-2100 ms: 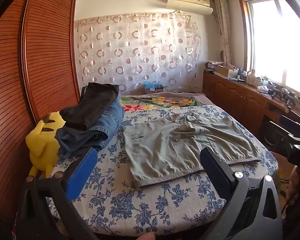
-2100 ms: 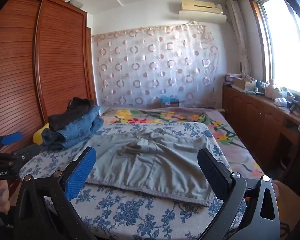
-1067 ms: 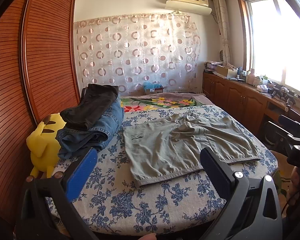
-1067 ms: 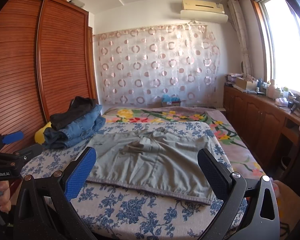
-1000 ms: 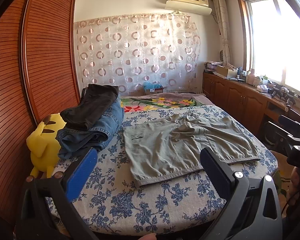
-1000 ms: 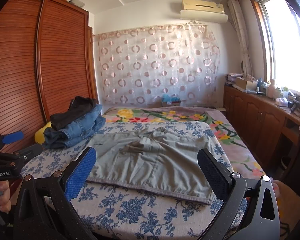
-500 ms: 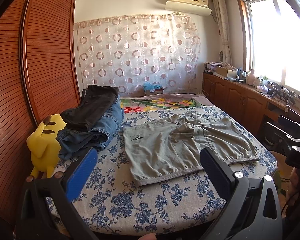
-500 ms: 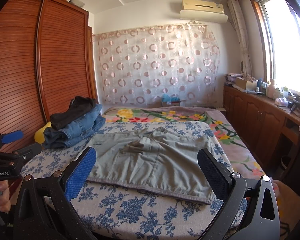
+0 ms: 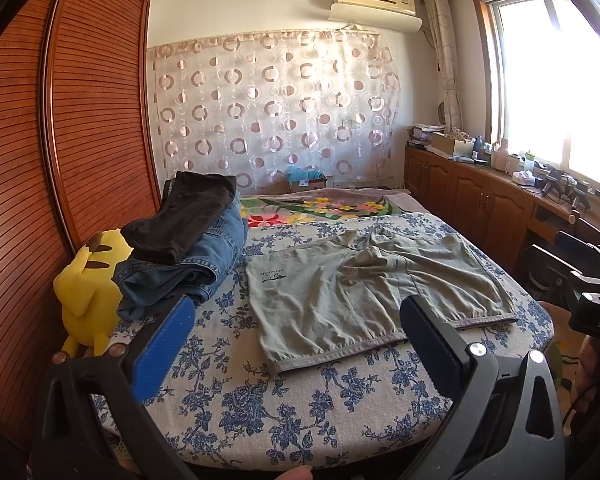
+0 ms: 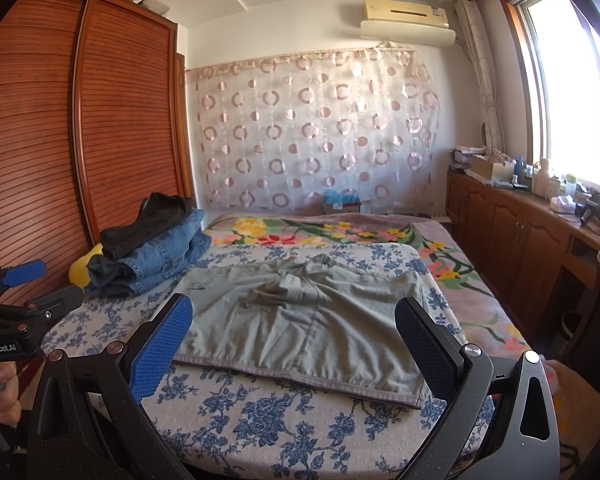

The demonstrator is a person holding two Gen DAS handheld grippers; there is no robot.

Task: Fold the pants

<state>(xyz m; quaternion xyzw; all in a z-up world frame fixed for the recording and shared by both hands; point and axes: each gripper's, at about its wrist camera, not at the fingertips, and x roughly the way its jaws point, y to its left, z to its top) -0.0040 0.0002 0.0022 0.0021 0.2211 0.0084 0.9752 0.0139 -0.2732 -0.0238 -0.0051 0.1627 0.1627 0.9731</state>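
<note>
Grey-green shorts (image 9: 364, 284) lie spread flat on the blue-flowered bedspread (image 9: 292, 412), waistband toward the far side, hems toward me; they also show in the right wrist view (image 10: 300, 324). My left gripper (image 9: 296, 328) is open and empty, held above the bed's near edge, short of the hems. My right gripper (image 10: 294, 326) is open and empty, also held back from the near hem. The left gripper also shows at the left edge of the right wrist view (image 10: 24, 292).
A stack of folded jeans and dark pants (image 9: 184, 248) lies at the bed's left, beside a yellow plush toy (image 9: 88, 292). A wooden wardrobe (image 9: 60, 160) stands on the left. Wooden cabinets (image 9: 480, 204) with clutter run under the window on the right.
Both grippers have stayed nearly still and open, with only a slight drift of the views. The shorts have not moved.
</note>
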